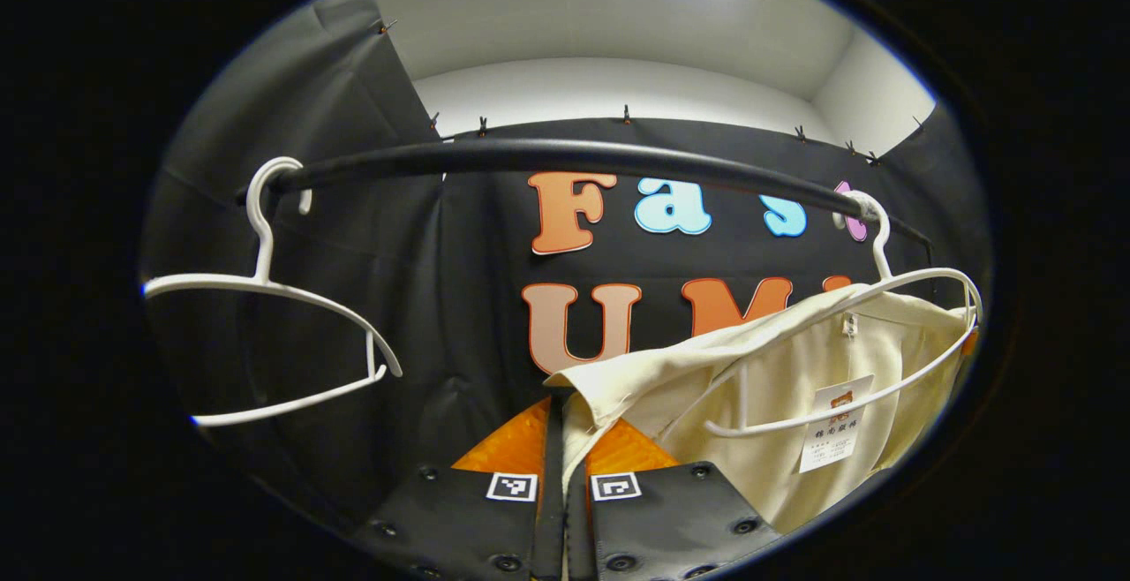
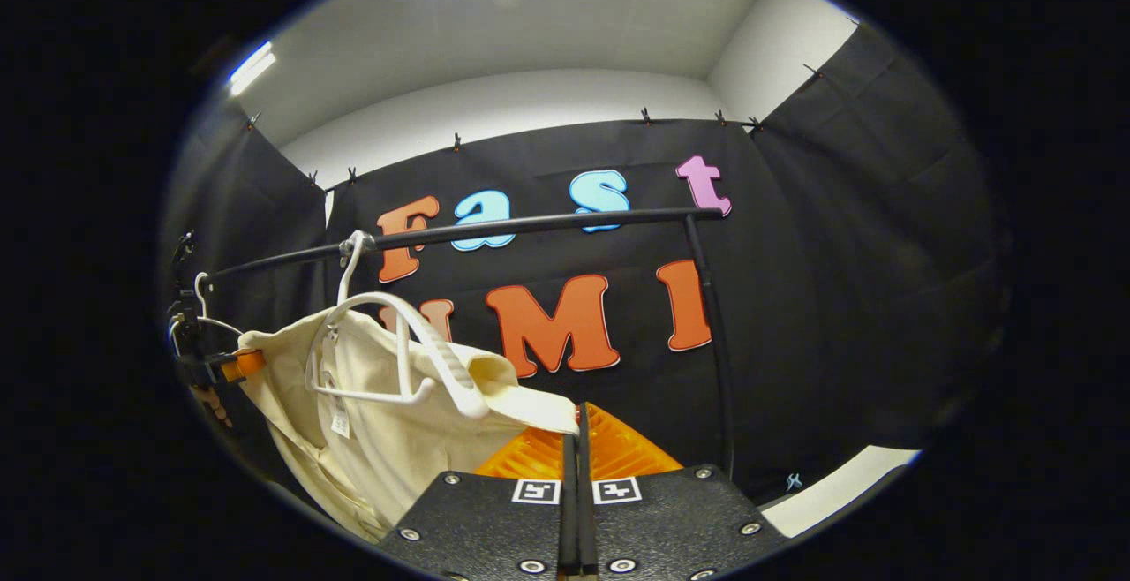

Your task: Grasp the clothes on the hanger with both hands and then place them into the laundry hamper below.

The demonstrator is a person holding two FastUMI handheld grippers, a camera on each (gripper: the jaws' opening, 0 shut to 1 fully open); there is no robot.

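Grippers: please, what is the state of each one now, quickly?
Left gripper: shut on the shirt, pinching its edge.
Right gripper: shut on the shirt, pinching its other edge.

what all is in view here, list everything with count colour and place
rail: 1, black, running across above, in front of the cloth wall
shirt: 1, cream, on the right-hand hanger in the left gripper view, its edges pinched by both grippers
hangers: 2, white, hooked on the rail; one bare, one carrying the shirt
tag: 1, white, inside the shirt
left gripper: black, orange fingers, shut on the shirt
right gripper: black, orange fingers, shut on the shirt
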